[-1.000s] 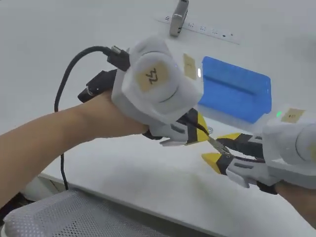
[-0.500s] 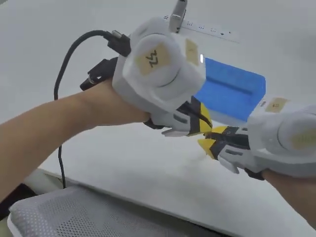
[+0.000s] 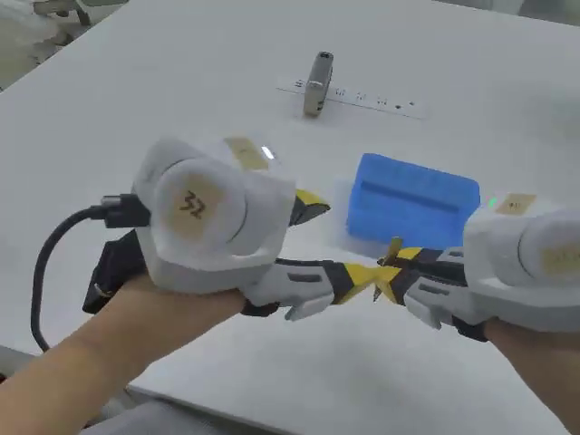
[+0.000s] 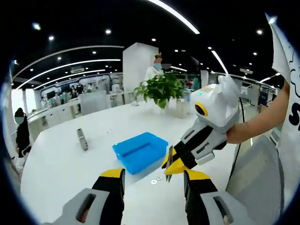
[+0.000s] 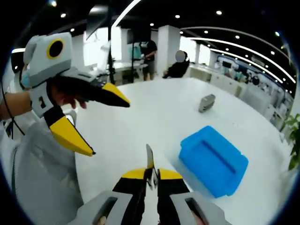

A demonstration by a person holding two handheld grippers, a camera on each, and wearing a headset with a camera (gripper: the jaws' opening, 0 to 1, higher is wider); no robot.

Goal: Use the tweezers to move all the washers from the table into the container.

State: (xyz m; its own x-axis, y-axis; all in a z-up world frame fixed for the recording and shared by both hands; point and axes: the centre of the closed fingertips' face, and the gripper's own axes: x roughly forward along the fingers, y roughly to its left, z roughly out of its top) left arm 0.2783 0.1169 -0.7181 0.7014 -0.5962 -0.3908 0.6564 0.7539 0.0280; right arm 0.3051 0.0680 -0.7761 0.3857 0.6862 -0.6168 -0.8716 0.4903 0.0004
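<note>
Left claw [image 4: 153,173]: spread, holding nothing, raised over the bench [image 3: 163,82].
Right claw [image 5: 151,172]: pressed together on the tweezers [image 5: 149,157].
Tweezers: thin metal, standing out from the right claw, near the left claw's lower tip.
Washers [image 4: 154,181]: small rings lying on the bench, just beside the container.
Container [image 3: 412,198]: blue tray, on the bench beyond both claws.

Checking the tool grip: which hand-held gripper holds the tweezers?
The right hand-held gripper, jaws shut on the tweezers; the left hand-held gripper stands wide open, empty.
</note>
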